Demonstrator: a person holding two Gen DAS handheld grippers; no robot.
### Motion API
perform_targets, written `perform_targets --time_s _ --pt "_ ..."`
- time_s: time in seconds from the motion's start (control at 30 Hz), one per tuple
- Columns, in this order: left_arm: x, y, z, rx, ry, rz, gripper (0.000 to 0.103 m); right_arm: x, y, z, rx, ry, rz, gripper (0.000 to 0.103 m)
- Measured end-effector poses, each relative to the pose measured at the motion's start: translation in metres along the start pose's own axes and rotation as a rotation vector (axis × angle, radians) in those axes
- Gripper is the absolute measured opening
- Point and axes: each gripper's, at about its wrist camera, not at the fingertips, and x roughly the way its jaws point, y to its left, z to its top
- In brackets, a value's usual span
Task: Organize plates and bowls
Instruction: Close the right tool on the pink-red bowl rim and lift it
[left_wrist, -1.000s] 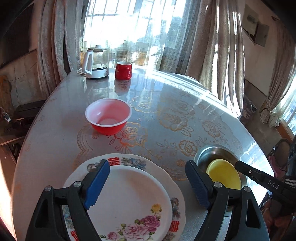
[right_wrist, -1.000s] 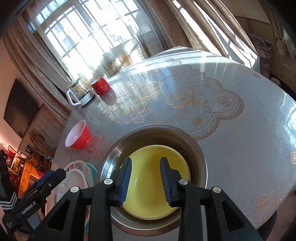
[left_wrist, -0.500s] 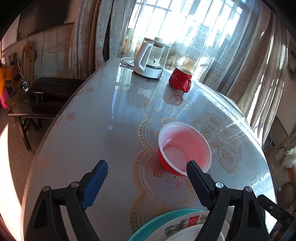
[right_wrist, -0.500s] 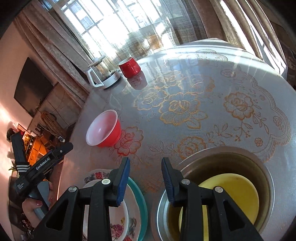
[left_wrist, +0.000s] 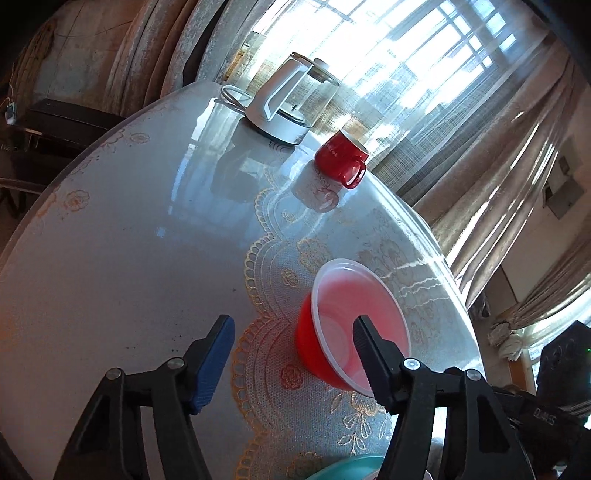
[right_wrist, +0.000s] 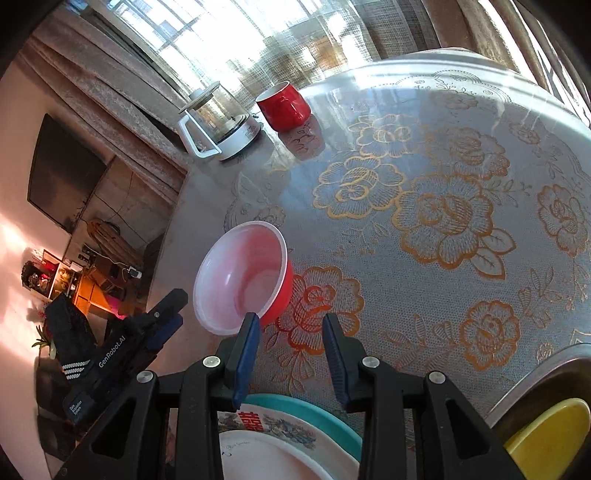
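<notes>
You are looking at a desk whose glossy, smooth top is mirroring the window over a lace-patterned cloth. The red bowl is showing thin, shiny plastic with a pale translucent inside. The mug is gleaming like glazed ceramic, the kettle is showing clear glass, and the big bowl is reading as brushed metal.

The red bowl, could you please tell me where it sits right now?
The red bowl stands upright on the lace mat, left of centre in the right wrist view, beyond the plate stack and nearer than the red mug.
</notes>
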Motion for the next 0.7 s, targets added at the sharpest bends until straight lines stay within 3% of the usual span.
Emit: perform_targets --time_s 0.1,0.27,0.43,0.53,0.7 --pt "0.005 -0.004 0.000 0.040 0.006 0.019 0.062 0.019 0.006 0.009 0.006 0.028 -0.006 0.036" --pt "0.020 -0.006 -0.001 0.040 0.082 -0.019 0.050 0.049 0.011 0.014 0.020 0.093 -0.016 0.035" --pt "0.029 -0.012 -0.006 0.064 0.140 -0.044 0.031 0.061 0.011 0.008 0.018 0.125 -0.004 0.022" --pt "0.026 -0.015 -0.008 0.085 0.137 -0.037 0.023 0.058 0.011 0.006 0.014 0.116 -0.008 0.016" --pt "0.017 -0.026 -0.010 0.146 0.105 -0.032 0.020 0.042 0.010 -0.001 -0.003 0.082 -0.014 0.014"
